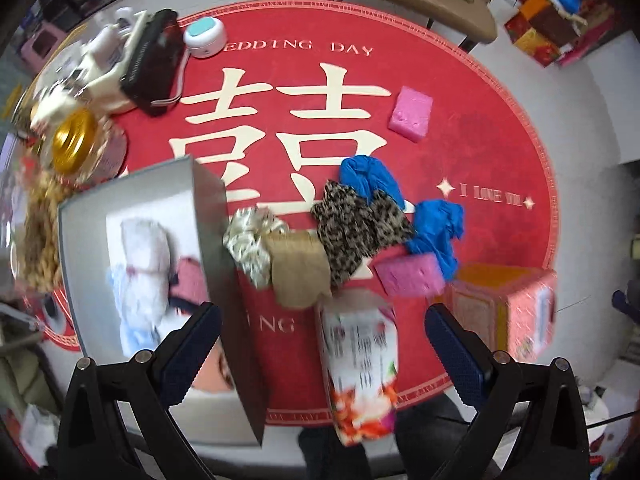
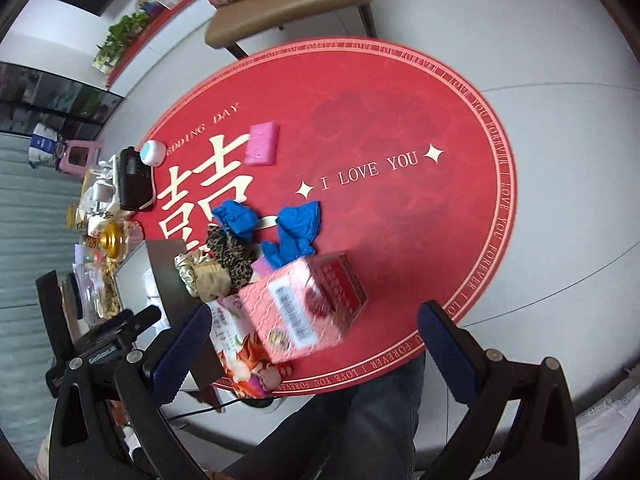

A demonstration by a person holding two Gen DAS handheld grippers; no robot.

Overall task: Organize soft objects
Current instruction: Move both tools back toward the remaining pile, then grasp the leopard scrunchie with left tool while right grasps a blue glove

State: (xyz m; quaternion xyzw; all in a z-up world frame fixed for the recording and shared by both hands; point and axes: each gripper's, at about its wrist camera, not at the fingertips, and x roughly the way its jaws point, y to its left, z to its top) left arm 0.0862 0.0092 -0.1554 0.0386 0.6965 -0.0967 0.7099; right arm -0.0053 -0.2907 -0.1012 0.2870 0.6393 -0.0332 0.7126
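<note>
My left gripper is open above the red round mat, its fingers wide on either side of a flower-printed tissue pack without touching it. Behind the pack lie a satin scrunchie, a tan cloth, a leopard-print cloth, two blue gloves and a pink sponge. A second pink sponge lies apart, farther back. An open grey box at the left holds white and pink soft items. My right gripper is open, just short of a pink carton.
Clutter crowds the table's left side: a gold-lidded jar, a black device and a white round gadget. A brown chair stands behind the table. A person's legs show under the near edge.
</note>
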